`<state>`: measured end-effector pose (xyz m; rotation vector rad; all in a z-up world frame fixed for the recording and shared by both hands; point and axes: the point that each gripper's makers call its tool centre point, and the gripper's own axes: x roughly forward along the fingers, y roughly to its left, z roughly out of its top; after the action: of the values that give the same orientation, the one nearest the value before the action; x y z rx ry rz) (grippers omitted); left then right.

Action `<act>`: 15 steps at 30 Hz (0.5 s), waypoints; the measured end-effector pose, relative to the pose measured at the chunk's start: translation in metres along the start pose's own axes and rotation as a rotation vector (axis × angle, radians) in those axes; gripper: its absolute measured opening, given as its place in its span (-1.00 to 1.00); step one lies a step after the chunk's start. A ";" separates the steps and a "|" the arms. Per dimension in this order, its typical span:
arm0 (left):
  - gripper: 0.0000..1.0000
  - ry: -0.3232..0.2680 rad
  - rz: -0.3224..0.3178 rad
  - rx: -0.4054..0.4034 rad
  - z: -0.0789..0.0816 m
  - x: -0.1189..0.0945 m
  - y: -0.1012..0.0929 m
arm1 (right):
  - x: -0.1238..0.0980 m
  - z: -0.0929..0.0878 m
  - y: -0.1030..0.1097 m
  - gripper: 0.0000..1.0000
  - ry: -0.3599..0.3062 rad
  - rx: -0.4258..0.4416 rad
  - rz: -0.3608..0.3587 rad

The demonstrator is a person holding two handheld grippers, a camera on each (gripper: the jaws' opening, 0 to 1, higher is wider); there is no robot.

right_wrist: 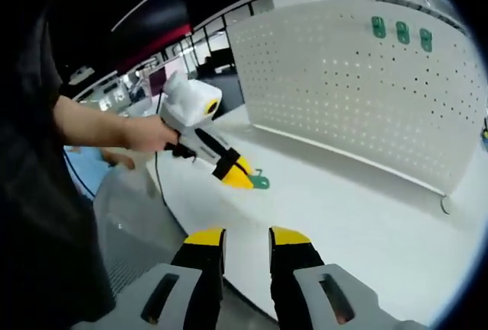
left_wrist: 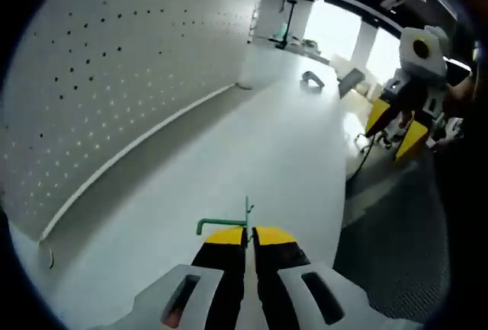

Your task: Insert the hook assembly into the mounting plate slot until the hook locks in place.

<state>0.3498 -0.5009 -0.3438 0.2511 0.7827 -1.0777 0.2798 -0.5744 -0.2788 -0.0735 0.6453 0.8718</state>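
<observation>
Where pegboard (left_wrist: 114, 78) meets table (left_wrist: 252, 139), mounted green hooks (right_wrist: 402, 31) above.

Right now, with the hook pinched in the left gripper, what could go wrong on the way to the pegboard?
The left gripper pinches the green hook only at its jaw tips, so it might twist or drop. The pegboard stands well away across the white table, a long carry. The right gripper is open and holds nothing to steady it.
</observation>
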 end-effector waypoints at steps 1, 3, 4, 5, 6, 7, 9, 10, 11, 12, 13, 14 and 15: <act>-0.94 0.000 -0.003 0.005 0.001 -0.001 -0.002 | 0.000 0.003 0.002 -0.57 -0.005 0.002 0.006; -0.94 -0.002 -0.013 0.029 0.005 -0.004 -0.010 | 0.001 0.006 0.004 -0.57 -0.013 0.003 0.015; -0.94 -0.005 -0.019 0.039 0.007 -0.006 -0.014 | 0.001 0.008 0.005 -0.57 -0.015 0.002 0.017; -0.94 -0.010 -0.025 0.053 0.010 -0.008 -0.020 | 0.002 0.009 0.005 -0.57 -0.017 0.001 0.019; -0.94 -0.010 -0.028 0.062 0.011 -0.010 -0.023 | 0.002 0.011 0.005 -0.57 -0.019 0.000 0.022; -0.94 -0.013 -0.030 0.073 0.012 -0.012 -0.027 | 0.003 0.013 0.006 -0.57 -0.021 -0.002 0.025; -0.94 -0.027 -0.037 0.087 0.016 -0.017 -0.036 | 0.007 0.019 0.007 -0.57 -0.036 0.009 0.032; -0.94 -0.032 -0.040 0.090 0.017 -0.019 -0.040 | 0.010 0.023 0.007 -0.57 -0.047 0.018 0.038; -0.94 -0.044 -0.052 0.101 0.018 -0.021 -0.046 | 0.014 0.026 0.009 -0.57 -0.050 0.025 0.049; -0.94 -0.053 -0.064 0.112 0.019 -0.022 -0.051 | 0.017 0.029 0.010 -0.57 -0.053 0.026 0.055; -0.94 -0.055 -0.076 0.121 0.018 -0.024 -0.057 | 0.020 0.034 0.010 -0.57 -0.061 0.023 0.060; -0.94 -0.058 -0.085 0.132 0.018 -0.025 -0.061 | 0.023 0.038 0.011 -0.57 -0.067 0.023 0.065; -0.94 -0.060 -0.091 0.141 0.017 -0.026 -0.064 | 0.026 0.040 0.012 -0.57 -0.069 0.024 0.074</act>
<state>0.2959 -0.5231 -0.3023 0.3037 0.6699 -1.2227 0.3033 -0.5360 -0.2587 0.0017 0.5968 0.9335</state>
